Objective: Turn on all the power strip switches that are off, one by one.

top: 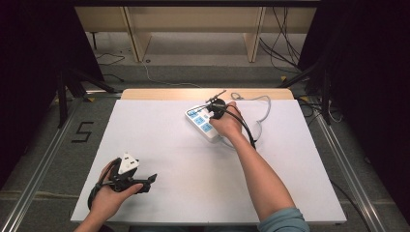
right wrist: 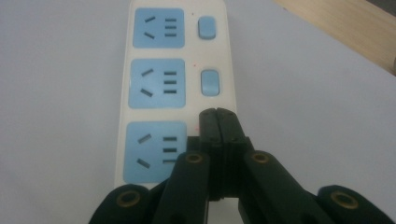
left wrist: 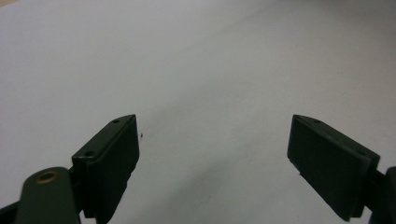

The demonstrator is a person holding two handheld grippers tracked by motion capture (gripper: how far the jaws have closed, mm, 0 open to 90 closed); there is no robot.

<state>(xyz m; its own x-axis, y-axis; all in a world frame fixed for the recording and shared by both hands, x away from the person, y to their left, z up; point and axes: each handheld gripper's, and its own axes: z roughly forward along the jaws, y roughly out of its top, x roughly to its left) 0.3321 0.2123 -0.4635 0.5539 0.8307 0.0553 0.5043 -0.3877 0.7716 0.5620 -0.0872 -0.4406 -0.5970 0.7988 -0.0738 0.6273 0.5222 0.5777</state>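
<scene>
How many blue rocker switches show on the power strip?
2 on the power strip: far switch beside the top socket, middle switch beside the second. A third may sit hidden under the shut right gripper.

Right hand-held gripper (right wrist: 218, 114) closed (arm outstretched); left hand-held gripper (left wrist: 212, 154) gapes wide.

White-topped table (top: 159, 145) on grey floor (top: 43, 145), wooden furniture legs (top: 135, 34) behind, dark curtains (top: 29, 48) either side.

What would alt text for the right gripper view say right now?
The right gripper, jaws shut together, points its tips down on a white power strip beside the nearest blue socket, where that socket's switch would be. Two further switches show beyond, all on a white table.
</scene>
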